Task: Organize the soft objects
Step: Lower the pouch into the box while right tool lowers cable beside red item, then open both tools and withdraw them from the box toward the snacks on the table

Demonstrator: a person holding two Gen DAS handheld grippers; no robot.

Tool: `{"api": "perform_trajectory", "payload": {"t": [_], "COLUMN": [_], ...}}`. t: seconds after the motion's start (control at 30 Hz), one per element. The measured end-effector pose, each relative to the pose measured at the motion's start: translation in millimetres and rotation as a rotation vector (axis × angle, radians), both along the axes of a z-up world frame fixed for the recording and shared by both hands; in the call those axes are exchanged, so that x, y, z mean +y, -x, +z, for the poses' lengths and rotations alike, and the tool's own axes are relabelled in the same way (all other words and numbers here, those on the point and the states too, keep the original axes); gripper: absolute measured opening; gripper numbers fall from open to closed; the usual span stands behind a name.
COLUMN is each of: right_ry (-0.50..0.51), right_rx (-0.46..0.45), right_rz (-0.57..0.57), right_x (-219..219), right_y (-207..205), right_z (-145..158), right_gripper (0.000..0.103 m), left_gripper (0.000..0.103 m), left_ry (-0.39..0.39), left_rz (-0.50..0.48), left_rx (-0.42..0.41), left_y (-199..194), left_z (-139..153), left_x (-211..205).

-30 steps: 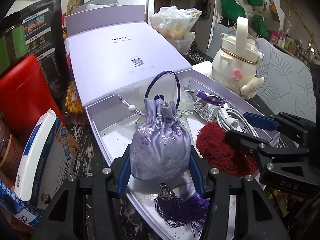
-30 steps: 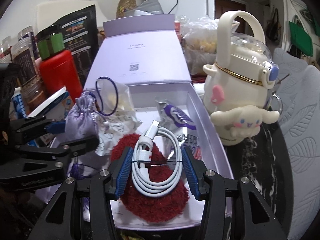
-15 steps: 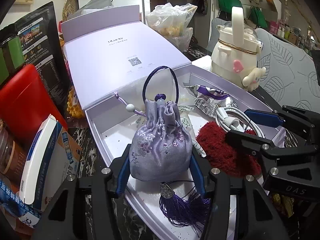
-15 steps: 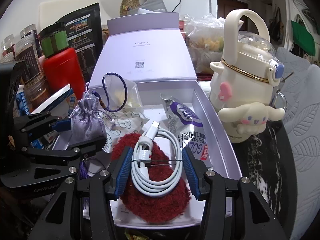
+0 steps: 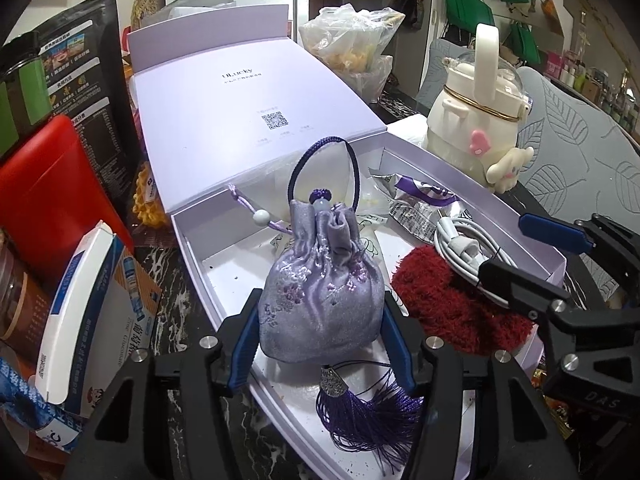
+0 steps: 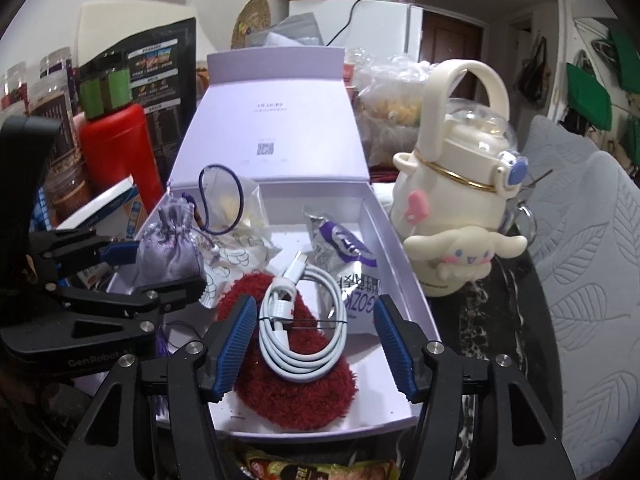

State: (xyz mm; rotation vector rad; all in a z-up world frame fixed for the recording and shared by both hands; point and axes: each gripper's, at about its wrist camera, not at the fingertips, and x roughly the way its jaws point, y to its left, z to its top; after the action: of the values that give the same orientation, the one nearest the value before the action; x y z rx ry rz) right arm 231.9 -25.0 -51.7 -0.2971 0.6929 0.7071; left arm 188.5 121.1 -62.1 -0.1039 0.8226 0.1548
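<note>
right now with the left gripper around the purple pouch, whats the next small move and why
Probably lift the lavender pouch a little, straight up. The left gripper has its blue pads pressed on both sides of the pouch, but its purple tassel trails on the floor of the open lilac box. The right gripper hangs open over the white cable and red fluffy pad, clear of the pouch.

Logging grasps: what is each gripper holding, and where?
Left gripper clamps the lavender embroidered drawstring pouch by its lower sides. Right gripper holds nothing.

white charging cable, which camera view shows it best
The right wrist view: the whole coiled white cable lies on the red fuzzy pad. The left wrist view shows only part of it, behind the right gripper.
</note>
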Motion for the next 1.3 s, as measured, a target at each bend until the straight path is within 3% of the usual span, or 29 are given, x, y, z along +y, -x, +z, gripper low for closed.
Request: {"api": "perform_trajectory", "payload": {"t": [0.07,0.13,0.7,1.3], "right_ry": [-0.015,-0.03,-0.074,-0.093], "right_rx": [-0.001,0.002,-0.01,-0.057], "right_rz": [-0.02,-0.041,-0.124,-0.219], "right_x": [-4.2,-8.9,-31.0,-64.9], "right_y": [1.4,2.1,21.0,60.8], "right_z": [3.3,6.7,34.7,74.5], "right_gripper": [0.061,0.061,0.061,0.061], "left_gripper": [0.071,0.074,0.074,0.074], "left_ry": [-0.005,-0.008,-0.056,-0.026], "left_rz": [0.007,0.015,0.02,-0.042], "left_rx": [0.001,-0.016,-0.122,-0.211], "left_y": [1.1,3.8,28.5,57.2], "left_z": [1.4,5.4,43.1,97.6], "left_x": [-0.8,-1.2,-12.5,-39.7]}}
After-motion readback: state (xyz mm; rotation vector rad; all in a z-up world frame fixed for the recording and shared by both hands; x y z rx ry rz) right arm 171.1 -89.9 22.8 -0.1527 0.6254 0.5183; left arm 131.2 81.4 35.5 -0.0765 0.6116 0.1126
